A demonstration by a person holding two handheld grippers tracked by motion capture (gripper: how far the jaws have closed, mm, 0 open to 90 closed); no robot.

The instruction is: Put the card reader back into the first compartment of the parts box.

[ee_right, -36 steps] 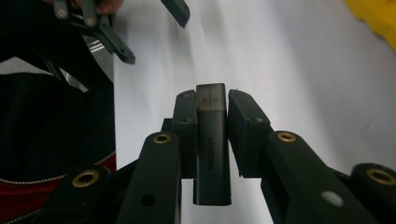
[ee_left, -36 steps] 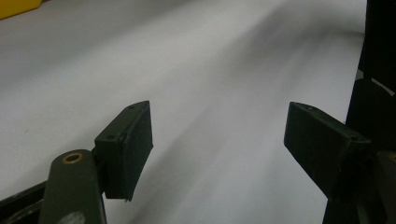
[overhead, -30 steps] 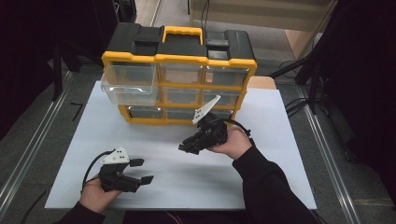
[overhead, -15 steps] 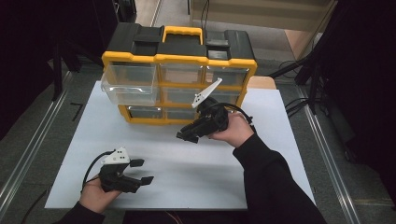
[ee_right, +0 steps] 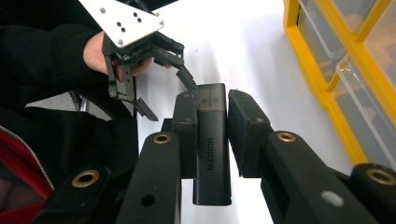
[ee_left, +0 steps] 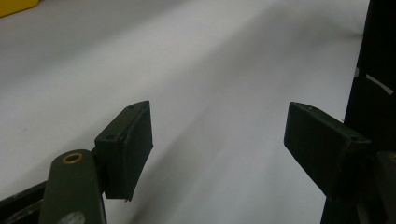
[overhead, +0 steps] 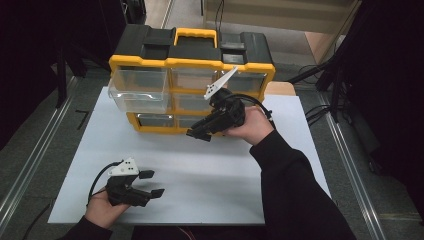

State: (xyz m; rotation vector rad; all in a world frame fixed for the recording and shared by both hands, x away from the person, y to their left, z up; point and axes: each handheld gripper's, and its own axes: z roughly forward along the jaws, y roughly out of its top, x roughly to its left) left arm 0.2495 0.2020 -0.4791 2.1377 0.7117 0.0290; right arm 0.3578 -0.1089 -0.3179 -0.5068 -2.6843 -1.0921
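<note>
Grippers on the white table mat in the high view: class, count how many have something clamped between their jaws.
1. The right gripper, raised before the yellow drawer organizer, is shut on a black adapter; the left gripper, near the mat's front left, holds nothing.

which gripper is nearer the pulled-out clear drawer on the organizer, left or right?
Right. The right gripper, shut on a black adapter, hangs before the organizer, just right of the open drawer. The left gripper rests open at the mat's near edge, well short of it.

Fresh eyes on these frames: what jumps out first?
The yellow-and-black plastic drawer organiser at the far edge of the white table mat, its top-left clear drawer pulled out. In front of it, the right claw clamps a small black UGREEN-branded stick; the left claw rests open near the person.
</note>
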